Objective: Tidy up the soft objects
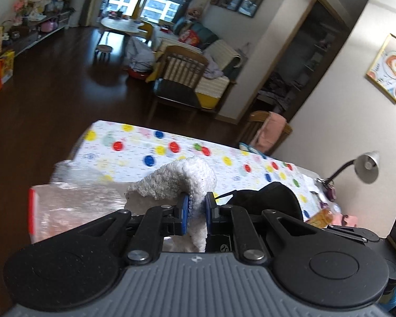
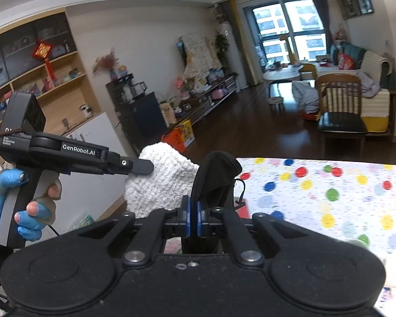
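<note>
1. Two grippers are each clamped on a soft item. The left gripper (image 1: 197, 208) has its blue pads (image 1: 184, 212) pressed into a fluffy white sock (image 1: 182, 177). The right gripper (image 2: 194, 218) is almost fully closed on a thin black sock (image 2: 213, 177).
2. We judge both items light, limp and compressible. They will droop from any hold, so a pinch near the folded middle seems safest. The black fabric looks smoother and may slip more easily.
3. Both are held aloft and tilted upward, side by side above the near edge of the dotted tablecloth (image 2: 330, 185). The gloved hand (image 2: 15, 206) grips the left handle.
4. A clear plastic bag (image 1: 74, 198) lies left of the white sock.
</note>
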The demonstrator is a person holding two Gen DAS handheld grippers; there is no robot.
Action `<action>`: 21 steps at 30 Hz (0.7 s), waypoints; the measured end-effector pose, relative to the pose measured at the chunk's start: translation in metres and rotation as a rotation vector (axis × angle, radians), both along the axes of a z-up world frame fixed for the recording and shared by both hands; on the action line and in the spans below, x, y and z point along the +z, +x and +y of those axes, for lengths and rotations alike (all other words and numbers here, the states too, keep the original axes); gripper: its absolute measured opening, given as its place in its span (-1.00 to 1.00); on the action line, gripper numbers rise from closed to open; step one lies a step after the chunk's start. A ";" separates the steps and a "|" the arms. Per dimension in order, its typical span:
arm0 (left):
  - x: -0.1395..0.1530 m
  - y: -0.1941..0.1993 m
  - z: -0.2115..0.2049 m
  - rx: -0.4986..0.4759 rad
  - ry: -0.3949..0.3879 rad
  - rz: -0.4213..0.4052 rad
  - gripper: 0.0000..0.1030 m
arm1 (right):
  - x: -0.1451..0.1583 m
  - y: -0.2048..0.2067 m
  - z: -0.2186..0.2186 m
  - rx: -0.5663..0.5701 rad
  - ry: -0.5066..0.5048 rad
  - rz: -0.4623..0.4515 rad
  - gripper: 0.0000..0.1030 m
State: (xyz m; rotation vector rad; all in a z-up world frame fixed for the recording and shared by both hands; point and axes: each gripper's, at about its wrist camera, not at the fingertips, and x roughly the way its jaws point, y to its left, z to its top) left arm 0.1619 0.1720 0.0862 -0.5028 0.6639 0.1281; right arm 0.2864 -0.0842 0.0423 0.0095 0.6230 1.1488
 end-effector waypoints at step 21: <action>-0.100 -0.022 0.100 0.138 -0.057 0.123 -0.75 | -0.068 -0.013 0.117 0.052 -0.231 0.101 -0.93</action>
